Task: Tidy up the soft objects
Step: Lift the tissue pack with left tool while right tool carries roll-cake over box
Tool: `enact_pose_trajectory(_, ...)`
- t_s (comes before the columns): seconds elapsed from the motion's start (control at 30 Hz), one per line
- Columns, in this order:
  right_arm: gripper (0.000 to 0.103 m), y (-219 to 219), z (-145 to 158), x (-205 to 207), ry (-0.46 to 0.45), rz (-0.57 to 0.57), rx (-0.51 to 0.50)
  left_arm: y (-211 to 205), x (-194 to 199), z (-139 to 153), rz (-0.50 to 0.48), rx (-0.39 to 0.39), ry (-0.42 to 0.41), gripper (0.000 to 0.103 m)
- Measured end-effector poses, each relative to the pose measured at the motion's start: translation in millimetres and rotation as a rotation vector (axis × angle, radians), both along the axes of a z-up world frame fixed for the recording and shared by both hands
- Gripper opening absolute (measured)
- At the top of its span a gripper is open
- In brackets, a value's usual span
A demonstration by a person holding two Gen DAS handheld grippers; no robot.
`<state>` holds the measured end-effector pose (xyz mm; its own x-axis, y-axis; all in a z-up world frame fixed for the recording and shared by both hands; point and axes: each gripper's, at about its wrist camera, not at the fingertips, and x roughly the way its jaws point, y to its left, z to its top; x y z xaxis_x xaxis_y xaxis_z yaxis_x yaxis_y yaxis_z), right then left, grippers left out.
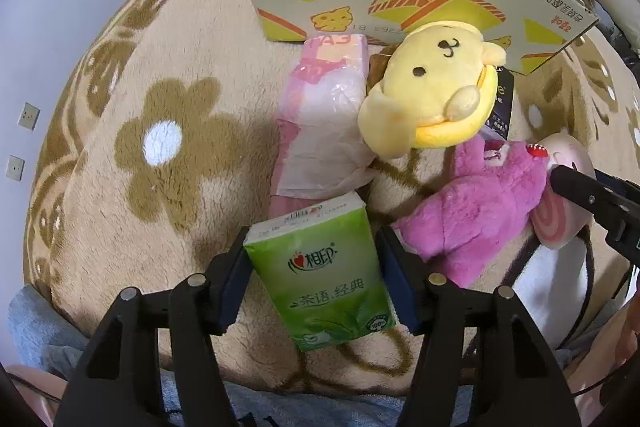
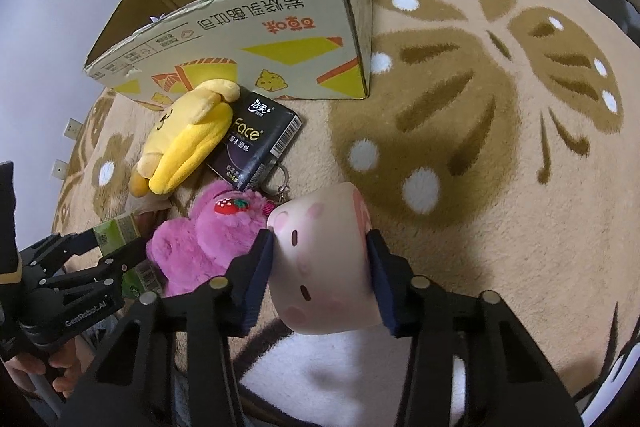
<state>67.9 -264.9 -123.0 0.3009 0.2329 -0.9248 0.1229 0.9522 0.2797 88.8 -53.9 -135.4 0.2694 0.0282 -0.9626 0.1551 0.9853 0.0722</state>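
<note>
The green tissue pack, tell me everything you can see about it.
The green tissue pack is a small, soft plastic-wrapped rectangle, pale green with a tea-leaf picture and Chinese lettering. It lies flat, label up, on the beige carpet, sealed and unsquashed. The left gripper straddles it, pads against its long sides. Its far end overlaps a pink tissue packet.
</note>
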Motion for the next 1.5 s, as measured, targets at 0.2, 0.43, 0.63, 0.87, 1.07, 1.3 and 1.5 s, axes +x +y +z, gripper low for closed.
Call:
enact_pose_trajectory(0.2,0.037,2,4,-1,-0.026,0.004,-0.008,1,-1,3,0.0,0.007,-0.031,0.058)
enact_pose_trajectory(0.43,0.033,-3,21,-4,-0.1,0.002,-0.006,2,-11,27,-0.005,0.017,-0.133,0.058)
enact_pose_trajectory(0.63,0.033,-4,40,-9,-0.188,-0.007,-0.002,-1,-17,52,-0.02,0.044,-0.263,0.058)
enact_pose_trajectory(0.87,0.033,-5,66,-17,-0.322,-0.013,-0.009,-2,-18,79,-0.043,0.077,-0.406,0.058)
enact_pose_trajectory(1.07,0.033,-3,85,-23,-0.433,-0.018,-0.017,4,-20,100,-0.012,0.079,-0.508,0.058)
enact_pose_trajectory(1.3,0.033,-5,101,-28,-0.536,-0.022,-0.008,5,-18,122,-0.036,0.097,-0.621,0.058)
enact_pose_trajectory(1.5,0.033,-9,107,-26,-0.579,-0.034,-0.004,3,-12,141,-0.05,0.082,-0.692,0.058)
